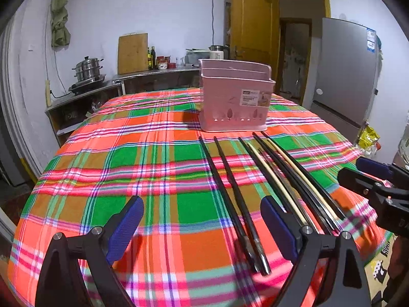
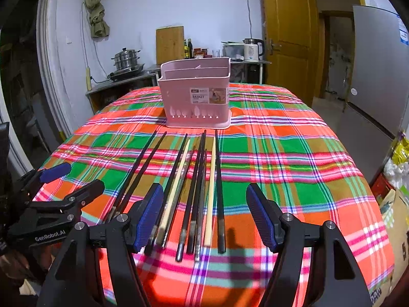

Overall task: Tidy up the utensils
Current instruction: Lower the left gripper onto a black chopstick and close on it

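The right gripper (image 2: 204,217) hangs low over the near end of the table with its jaws wide apart and nothing between them; its blue pads (image 2: 149,217) stand on both sides of the thick ends of the chopsticks (image 2: 196,186). The left gripper (image 1: 202,230) is also spread open and empty, just beside the two black chopsticks (image 1: 230,192) that lie a little apart from the others.

The chopsticks lie flat on the plaid tablecloth (image 2: 294,179), side by side, with their thin tips pointing to the pink basket (image 2: 195,92), which stands upright further back and near the tips. Most of them are black, two are pale like bamboo or wood, and some have a metal-looking end.

I think they are light, stiff and rather smooth, so they can slip or turn between the pads. Because they lie so close together and so flat on the soft cloth, it is probably difficult to take only one. The best place to take hold seems to be the thick near end, where the stick is widest.
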The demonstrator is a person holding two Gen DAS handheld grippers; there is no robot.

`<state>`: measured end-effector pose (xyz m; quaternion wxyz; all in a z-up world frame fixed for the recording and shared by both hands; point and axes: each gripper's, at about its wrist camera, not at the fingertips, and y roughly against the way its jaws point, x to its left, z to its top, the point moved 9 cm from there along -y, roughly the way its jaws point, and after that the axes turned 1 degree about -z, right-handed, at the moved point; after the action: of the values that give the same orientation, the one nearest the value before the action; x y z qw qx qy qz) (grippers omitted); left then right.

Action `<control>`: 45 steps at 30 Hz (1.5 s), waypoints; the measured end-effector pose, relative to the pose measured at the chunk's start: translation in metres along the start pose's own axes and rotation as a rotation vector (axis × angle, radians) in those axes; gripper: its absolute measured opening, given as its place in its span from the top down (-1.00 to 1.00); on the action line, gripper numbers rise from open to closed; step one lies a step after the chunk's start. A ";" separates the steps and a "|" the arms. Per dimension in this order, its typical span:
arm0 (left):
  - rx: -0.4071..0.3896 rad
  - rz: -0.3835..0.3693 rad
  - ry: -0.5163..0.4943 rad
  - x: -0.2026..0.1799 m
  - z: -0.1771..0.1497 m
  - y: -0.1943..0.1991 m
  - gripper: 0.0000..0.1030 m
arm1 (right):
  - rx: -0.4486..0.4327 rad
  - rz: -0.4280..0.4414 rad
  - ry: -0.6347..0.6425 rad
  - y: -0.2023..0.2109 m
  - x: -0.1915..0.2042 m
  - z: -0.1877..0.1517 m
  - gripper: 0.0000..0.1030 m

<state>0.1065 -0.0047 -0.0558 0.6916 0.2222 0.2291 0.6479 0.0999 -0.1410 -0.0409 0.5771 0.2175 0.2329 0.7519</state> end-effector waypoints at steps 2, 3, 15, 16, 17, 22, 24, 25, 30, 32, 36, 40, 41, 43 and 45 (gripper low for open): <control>0.023 -0.002 0.009 0.004 0.004 -0.010 -0.81 | 0.004 0.002 0.003 -0.006 -0.001 0.005 -0.32; 0.034 -0.004 0.017 0.007 0.007 -0.017 -0.81 | 0.008 0.003 0.004 -0.010 -0.002 0.007 -0.32; 0.187 -0.045 0.064 0.019 0.028 -0.083 -0.48 | 0.108 0.012 -0.004 -0.075 -0.022 0.031 0.24; 0.195 -0.051 0.067 0.019 0.029 -0.085 -0.44 | 0.120 0.014 -0.007 -0.080 -0.024 0.031 0.29; 0.205 -0.055 0.070 0.019 0.029 -0.089 -0.42 | 0.136 0.017 -0.012 -0.087 -0.027 0.031 0.32; 0.240 -0.068 0.089 0.018 0.031 -0.107 -0.39 | 0.196 0.043 -0.021 -0.109 -0.033 0.024 0.40; 0.249 -0.071 0.100 0.019 0.030 -0.111 -0.39 | 0.210 0.053 -0.019 -0.113 -0.033 0.022 0.41; 0.254 -0.074 0.106 0.020 0.030 -0.113 -0.39 | 0.212 0.055 -0.018 -0.115 -0.032 0.023 0.41; 0.261 -0.068 0.100 0.019 0.031 -0.118 -0.37 | 0.239 0.058 0.002 -0.124 -0.031 0.020 0.41; 0.264 -0.061 0.092 0.019 0.031 -0.119 -0.35 | 0.240 0.056 0.002 -0.126 -0.032 0.021 0.41; 0.266 -0.052 0.083 0.020 0.033 -0.121 -0.28 | 0.256 0.042 0.006 -0.130 -0.035 0.021 0.47; 0.272 -0.033 0.062 0.019 0.035 -0.126 -0.23 | 0.260 0.032 0.020 -0.134 -0.035 0.024 0.47; 0.275 -0.029 0.058 0.019 0.036 -0.127 -0.21 | 0.262 0.029 0.023 -0.136 -0.034 0.025 0.47; 0.279 -0.023 0.050 0.019 0.038 -0.130 -0.06 | 0.267 0.026 0.025 -0.140 -0.034 0.028 0.47; 0.284 -0.011 0.040 0.019 0.041 -0.134 0.07 | 0.274 0.025 0.020 -0.145 -0.034 0.032 0.47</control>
<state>0.2388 0.0057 -0.1041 0.6521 0.3034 0.3333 0.6096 0.2383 -0.1382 -0.1045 0.5302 0.2898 0.3364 0.7223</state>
